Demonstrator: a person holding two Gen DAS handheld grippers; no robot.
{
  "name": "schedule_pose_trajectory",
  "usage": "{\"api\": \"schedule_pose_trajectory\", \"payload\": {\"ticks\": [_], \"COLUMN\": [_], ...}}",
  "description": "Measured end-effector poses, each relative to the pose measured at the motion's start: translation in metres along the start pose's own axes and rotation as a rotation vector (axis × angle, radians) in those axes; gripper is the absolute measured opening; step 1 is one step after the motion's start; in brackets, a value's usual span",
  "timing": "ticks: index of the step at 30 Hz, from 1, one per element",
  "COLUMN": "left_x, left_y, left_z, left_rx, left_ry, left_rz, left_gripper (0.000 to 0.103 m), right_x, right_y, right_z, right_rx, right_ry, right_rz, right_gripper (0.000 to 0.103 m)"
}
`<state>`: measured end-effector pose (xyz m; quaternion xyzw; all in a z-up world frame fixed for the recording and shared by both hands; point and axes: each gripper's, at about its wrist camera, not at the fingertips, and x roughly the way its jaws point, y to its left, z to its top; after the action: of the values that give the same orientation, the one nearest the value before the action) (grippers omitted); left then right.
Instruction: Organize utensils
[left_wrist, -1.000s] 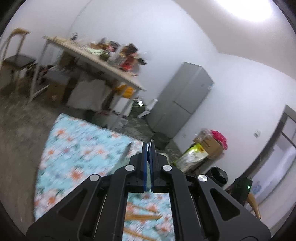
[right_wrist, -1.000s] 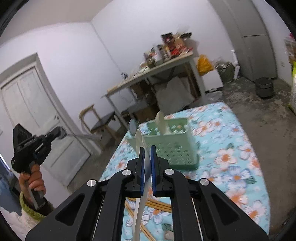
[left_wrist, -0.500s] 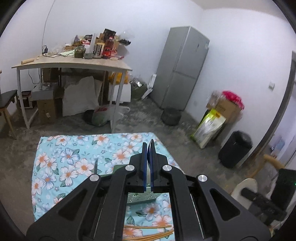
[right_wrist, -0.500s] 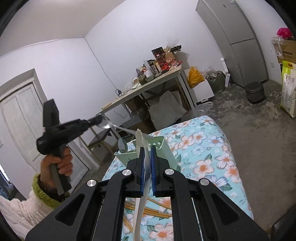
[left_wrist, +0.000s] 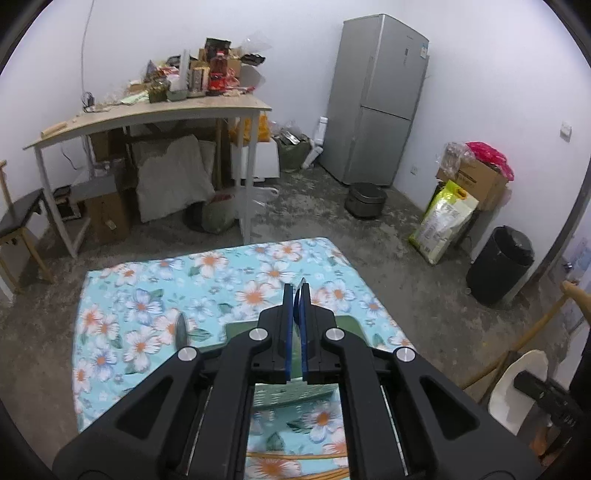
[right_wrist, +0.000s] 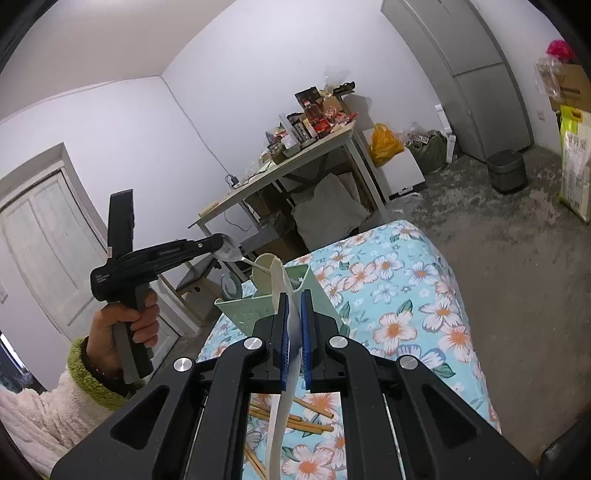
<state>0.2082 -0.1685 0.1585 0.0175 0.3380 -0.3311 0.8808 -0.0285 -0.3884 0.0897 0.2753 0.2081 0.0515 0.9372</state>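
My left gripper (left_wrist: 294, 295) is shut on a metal spoon (right_wrist: 231, 252), whose edge shows between the blue pads in the left wrist view; in the right wrist view its bowl sits at the gripper tip and its handle slants down into the green utensil basket (right_wrist: 317, 291). My right gripper (right_wrist: 293, 302) is shut on a white plastic spoon (right_wrist: 280, 280), held just in front of the basket. The basket (left_wrist: 354, 326) lies mostly hidden under my left gripper. Wooden chopsticks (right_wrist: 310, 424) lie on the floral cloth (right_wrist: 406, 295).
Another utensil (left_wrist: 181, 330) stands up at the basket's left side. Beyond the floral table (left_wrist: 147, 295) are a cluttered desk (left_wrist: 147, 110), a grey fridge (left_wrist: 376, 99), a black bin (left_wrist: 502, 269) and a chair (left_wrist: 14, 225).
My left gripper has swung level, now over the basket with the metal spoon's handle pointing into it. My right gripper has drawn back slightly with the white spoon.
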Motion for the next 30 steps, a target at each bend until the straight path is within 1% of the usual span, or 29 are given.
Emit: {"api": "schedule_pose_trajectory", "payload": {"ticks": [2,4,6,8,9,12,15,16,19,22,27,30], "left_x": [0.005,0.008,0.005,-0.004,-0.007,-0.023,-0.044,-0.053,-0.074,-0.098,-0.126,-0.139], "left_y": [0.001,0.005,0.007,0.012,0.014,0.025,0.042,0.049,0.069,0.095,0.131,0.150], "left_z": [0.002,0.004,0.006,0.006,0.006,0.004,-0.002,-0.008,-0.024,-0.053,-0.098,-0.124], "left_rx": [-0.037,-0.071,-0.092,-0.111,-0.115,-0.136,-0.157,-0.167,-0.193,-0.246,-0.330,-0.365], "left_ry": [0.000,-0.008,-0.034,-0.072,-0.085,-0.132,-0.176,-0.190,-0.213,-0.224,-0.216,-0.204], "left_rz": [-0.058,-0.097,-0.117,-0.135,-0.136,-0.130,-0.105,-0.090,-0.051,0.004,0.072,0.105], "left_gripper": [0.006,0.013,0.019,0.023,0.026,0.030,0.035,0.038,0.043,0.048,0.054,0.054], "right_x": [-0.001,0.000,-0.001,0.001,0.002,0.011,0.023,0.030,0.049,0.073,0.119,0.146], "right_y": [0.000,0.000,0.000,0.000,0.000,0.005,0.014,0.021,0.039,0.059,0.092,0.107], "right_z": [-0.001,0.000,0.000,0.003,0.004,0.011,0.021,0.027,0.041,0.052,0.067,0.069], "right_rx": [0.000,-0.002,-0.005,-0.005,-0.005,-0.008,-0.011,-0.016,-0.026,-0.044,-0.087,-0.102], "right_ry": [0.001,0.001,-0.001,-0.002,-0.002,-0.002,-0.011,-0.021,-0.044,-0.074,-0.141,-0.218], "right_rz": [-0.001,-0.003,-0.006,-0.003,0.001,0.029,0.065,0.086,0.130,0.155,0.146,0.113], "right_gripper": [0.006,0.006,0.006,0.006,0.007,0.007,0.007,0.007,0.007,0.007,0.007,0.007]}}
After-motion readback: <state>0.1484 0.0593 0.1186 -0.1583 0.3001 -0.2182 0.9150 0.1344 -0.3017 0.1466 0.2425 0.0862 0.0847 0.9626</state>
